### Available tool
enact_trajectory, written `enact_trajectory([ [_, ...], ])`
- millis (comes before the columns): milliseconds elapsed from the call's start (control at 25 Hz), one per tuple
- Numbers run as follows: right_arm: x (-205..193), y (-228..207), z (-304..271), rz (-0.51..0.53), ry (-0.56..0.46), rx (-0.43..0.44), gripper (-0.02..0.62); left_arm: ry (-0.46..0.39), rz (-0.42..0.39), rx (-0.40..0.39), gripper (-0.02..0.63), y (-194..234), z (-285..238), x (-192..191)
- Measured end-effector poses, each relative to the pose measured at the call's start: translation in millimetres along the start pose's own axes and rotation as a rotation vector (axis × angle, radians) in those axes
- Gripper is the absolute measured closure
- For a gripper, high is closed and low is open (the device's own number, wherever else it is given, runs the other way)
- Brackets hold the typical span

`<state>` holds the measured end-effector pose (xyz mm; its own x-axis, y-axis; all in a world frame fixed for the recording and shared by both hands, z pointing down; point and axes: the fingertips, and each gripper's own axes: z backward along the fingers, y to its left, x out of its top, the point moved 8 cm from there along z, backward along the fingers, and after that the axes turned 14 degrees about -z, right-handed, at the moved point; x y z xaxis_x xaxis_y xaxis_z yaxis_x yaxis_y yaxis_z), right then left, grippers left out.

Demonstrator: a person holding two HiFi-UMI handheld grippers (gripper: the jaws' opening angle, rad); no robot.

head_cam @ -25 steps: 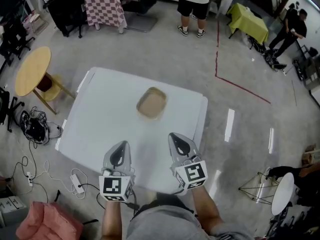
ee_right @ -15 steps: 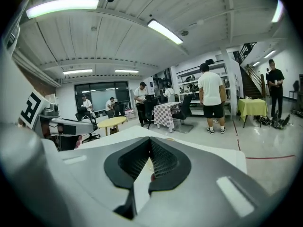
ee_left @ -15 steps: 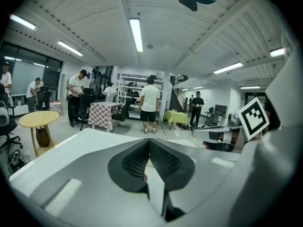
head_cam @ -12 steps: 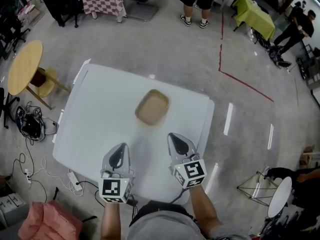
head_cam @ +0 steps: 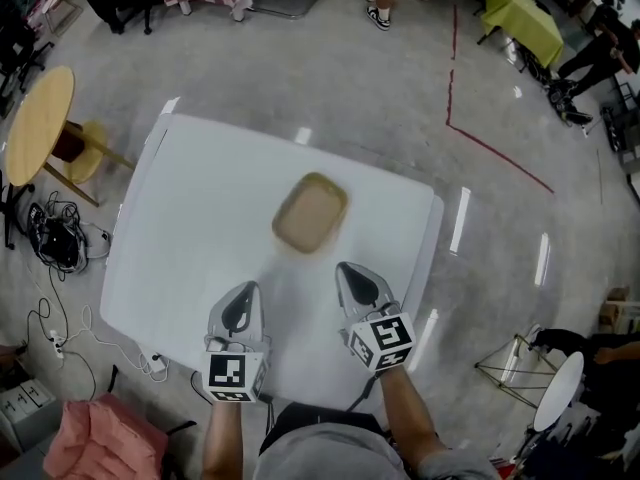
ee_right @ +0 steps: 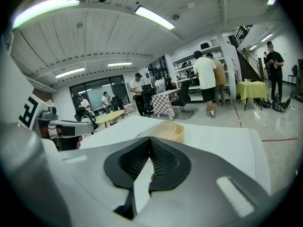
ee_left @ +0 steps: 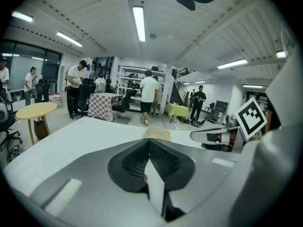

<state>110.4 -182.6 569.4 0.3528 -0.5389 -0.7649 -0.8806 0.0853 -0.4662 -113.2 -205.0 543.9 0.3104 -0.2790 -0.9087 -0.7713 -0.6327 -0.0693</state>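
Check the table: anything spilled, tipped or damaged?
Nothing stands out. The tan tray sits upright on the white table, no spill around it. Left gripper and right gripper are shut, empty.

Grey left gripper point(head_cam: 245, 290), matching right gripper point(head_cam: 348, 271), black-and-white marker cubes point(head_cam: 235, 375), grey shirt point(head_cam: 320, 458)

The head view is looking steeply down on the whole table point(head_cam: 190, 238). Both gripper views are skimming low across it, sharing its tray point(ee_right: 166, 131).
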Motion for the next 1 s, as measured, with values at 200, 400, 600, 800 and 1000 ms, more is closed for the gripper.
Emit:
enact_trajectory([
  [200,-6.6,-8.6,-12.0,-0.078,0.008,0.008,0.59,0.013,0.006,-0.009,0.594,1.6,-9.8,-6.3],
  [400,-13.9,-16.9,-23.1,-0.223,0.012,0.055,0.504,0.027,0.009,-0.009,0.594,2.5,-11.9,-10.6],
  [600,-24.2,-26.2,-36.2,-0.359,0.027,0.102,0.415,0.044,0.015,-0.013,0.594,2.3,-13.5,-19.0],
  [800,-33.5,-29.1,-47.5,-0.398,0.057,0.111,0.359,0.062,0.02,-0.023,0.594,0.0,-14.5,-25.9],
  [1000,-37.1,-31.4,-55.1,-0.413,0.083,0.128,0.329,0.07,0.027,-0.025,0.594,-2.9,-17.6,-27.8],
])
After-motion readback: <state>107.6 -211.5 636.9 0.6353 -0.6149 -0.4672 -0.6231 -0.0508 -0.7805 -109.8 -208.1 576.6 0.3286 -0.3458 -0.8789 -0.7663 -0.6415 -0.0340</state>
